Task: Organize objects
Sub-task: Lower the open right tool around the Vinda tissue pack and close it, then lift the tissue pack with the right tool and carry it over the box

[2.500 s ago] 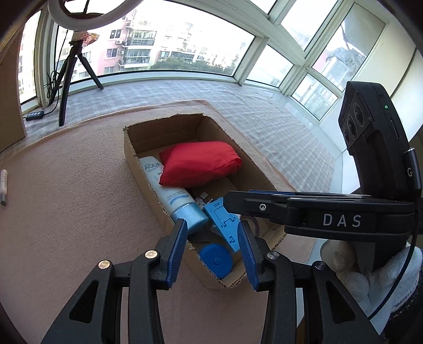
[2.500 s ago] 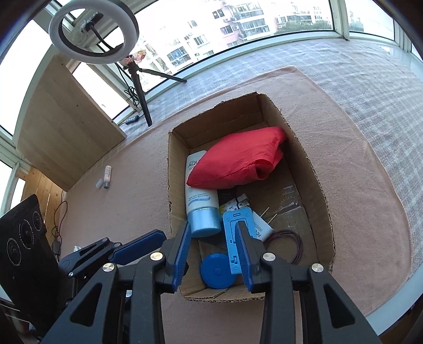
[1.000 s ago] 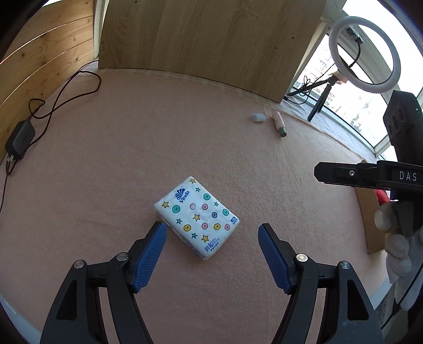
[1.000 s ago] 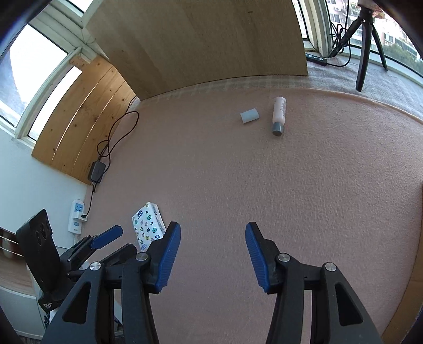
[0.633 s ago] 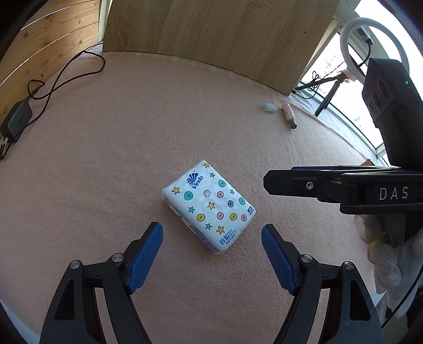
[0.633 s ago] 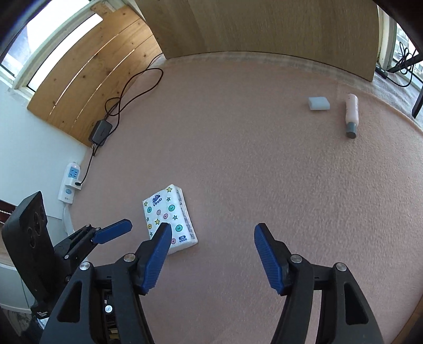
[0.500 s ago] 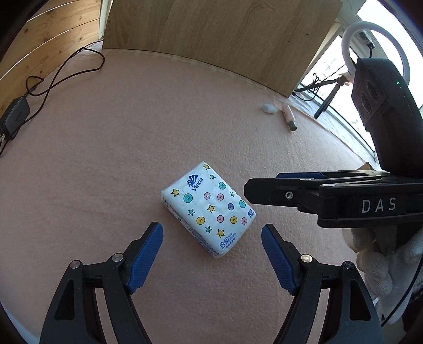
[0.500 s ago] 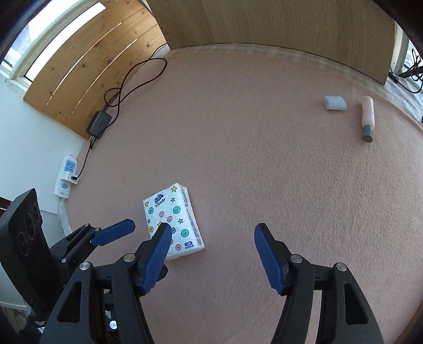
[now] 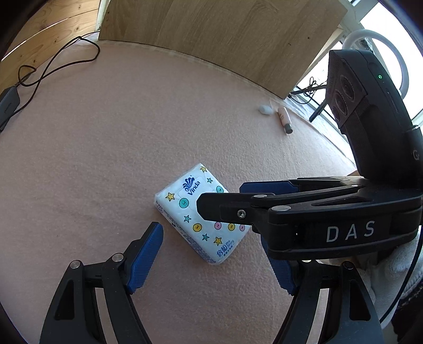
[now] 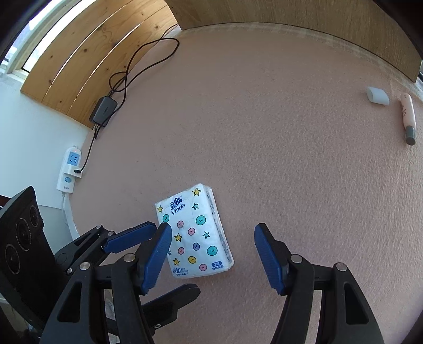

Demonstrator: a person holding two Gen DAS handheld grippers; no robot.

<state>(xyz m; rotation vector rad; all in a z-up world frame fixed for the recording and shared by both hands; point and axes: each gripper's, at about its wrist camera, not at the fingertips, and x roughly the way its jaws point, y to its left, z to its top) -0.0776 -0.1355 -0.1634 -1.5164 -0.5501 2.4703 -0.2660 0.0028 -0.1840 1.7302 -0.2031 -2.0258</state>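
A white Vinda tissue pack (image 9: 185, 209) with coloured dots and stars lies flat on the pink carpet (image 9: 105, 132). It also shows in the right wrist view (image 10: 195, 232). My left gripper (image 9: 214, 259) is open and empty, just short of the pack. My right gripper (image 10: 212, 254) is open and empty, low over the pack, its left finger (image 10: 156, 254) at the pack's left edge. In the left wrist view the right gripper's finger (image 9: 224, 209) crosses over the pack and hides part of it.
A small white block (image 10: 377, 95) and a pink tube (image 10: 408, 118) lie far right on the carpet. A black charger (image 10: 103, 111) with its cable and a white power strip (image 10: 70, 169) sit at the left. Wooden panels (image 10: 290, 16) stand behind.
Both grippers have swung from the cardboard box to the tissue pack and closed in on it. The right gripper has moved across over the pack. Both stay open.
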